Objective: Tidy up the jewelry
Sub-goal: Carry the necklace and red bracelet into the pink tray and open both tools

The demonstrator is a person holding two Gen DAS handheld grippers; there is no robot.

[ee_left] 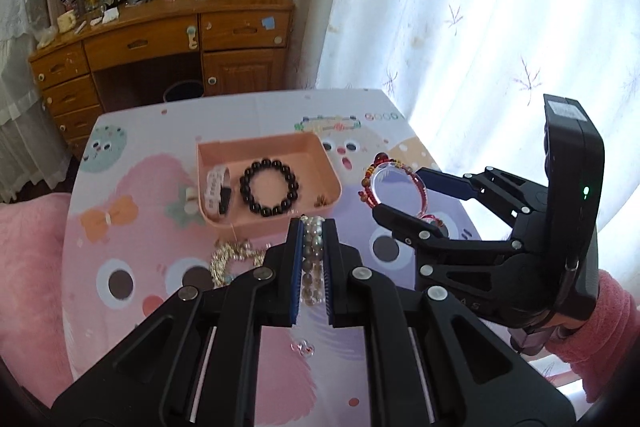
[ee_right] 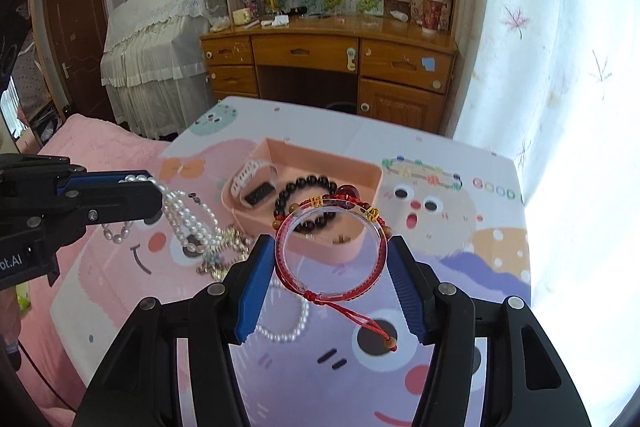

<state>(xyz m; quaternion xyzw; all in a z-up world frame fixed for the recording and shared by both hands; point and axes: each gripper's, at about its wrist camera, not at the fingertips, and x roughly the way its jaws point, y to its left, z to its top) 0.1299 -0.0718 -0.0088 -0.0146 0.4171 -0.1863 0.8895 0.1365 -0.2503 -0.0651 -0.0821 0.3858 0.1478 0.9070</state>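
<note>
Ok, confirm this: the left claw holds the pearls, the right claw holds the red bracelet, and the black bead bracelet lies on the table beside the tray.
One thing is off: the black bead bracelet lies inside the tray, not beside it, as the left wrist view shows. The left claw does hold the pearls, and the right claw the red bracelet.

- Pearl necklace (ee_left: 314, 259): in the left wrist view only a short run of beads shows between the blue pads of the left gripper (ee_left: 313, 227); the rest is hidden behind its fingers.
- Small brown item (ee_left: 321, 201) in the pink tray's (ee_left: 260, 147) near right corner: too small to identify.
- Clear trinket (ee_left: 303, 347) on the table below the left gripper: blurred, type unclear.
- Red cord bracelet (ee_right: 332, 251): its far beads overlap the black bead bracelet (ee_right: 308, 195) beyond the right gripper (ee_right: 328, 255); contact cannot be judged.
- Gold chain (ee_right: 224, 247): partly hidden behind the right gripper's left finger.
</note>
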